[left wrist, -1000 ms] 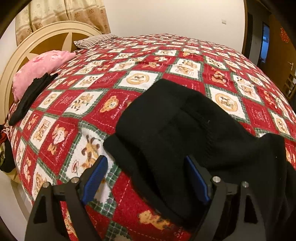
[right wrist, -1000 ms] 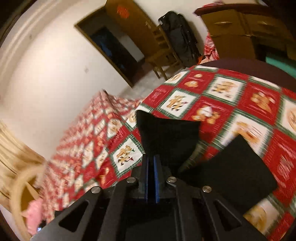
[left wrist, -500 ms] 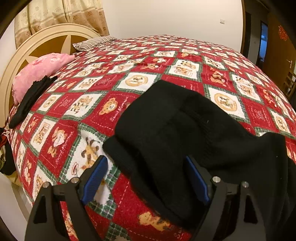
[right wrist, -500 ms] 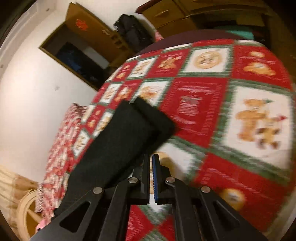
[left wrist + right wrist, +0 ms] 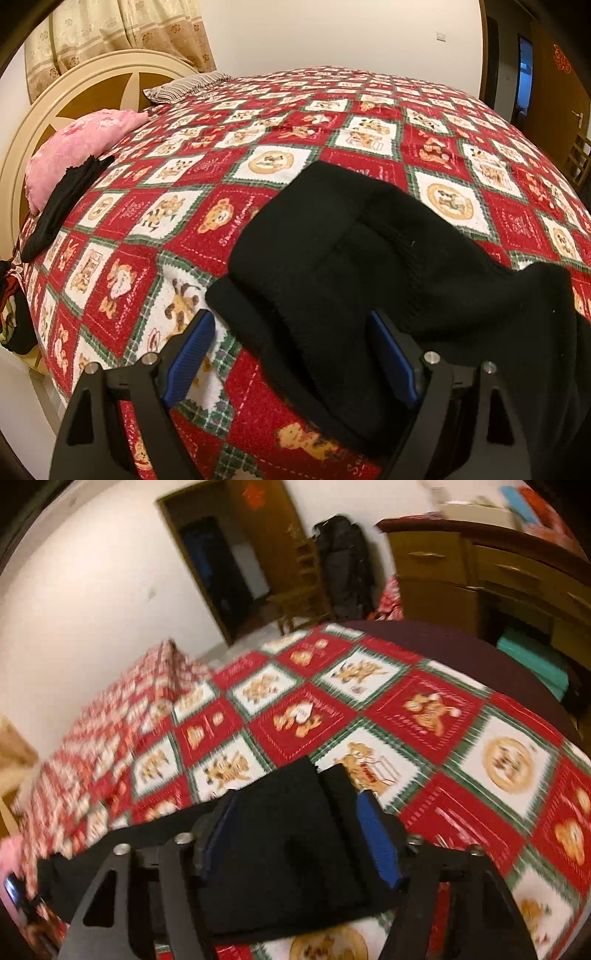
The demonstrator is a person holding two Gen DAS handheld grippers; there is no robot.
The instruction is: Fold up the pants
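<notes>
Black pants [image 5: 369, 266] lie in a bunched, partly doubled heap on the near part of a bed spread [image 5: 184, 221] patterned in red, white and green squares with bears. In the left wrist view the cloth shows overlapping layers with a rounded fold toward the far side and a thick rolled edge at the near left.

The left gripper [image 5: 291, 354] stands wide, its blue pads [image 5: 190, 349] apart. The pants' near edge lies between them and covers part of the right pad, but the left pad is clear of the cloth, so nothing is clamped.

The right gripper [image 5: 299, 838] is partly parted, and its jaws have just been opening. A flat black panel of the pants [image 5: 280, 834] lies between the pads. The view is blurred, yet the pads appear not to press on it, which suggests a release.

At the far left, by the headboard [image 5: 74, 96], rest a pink pillow [image 5: 74, 147] and another dark garment [image 5: 62, 206], well apart from the work.

Progress, as a judgement: at least one fold seems laid, for the cloth sits doubled and not spread at full length. The bundle is still uneven and loose at its edges, so squaring, smoothing and probably a further fold remain.
</notes>
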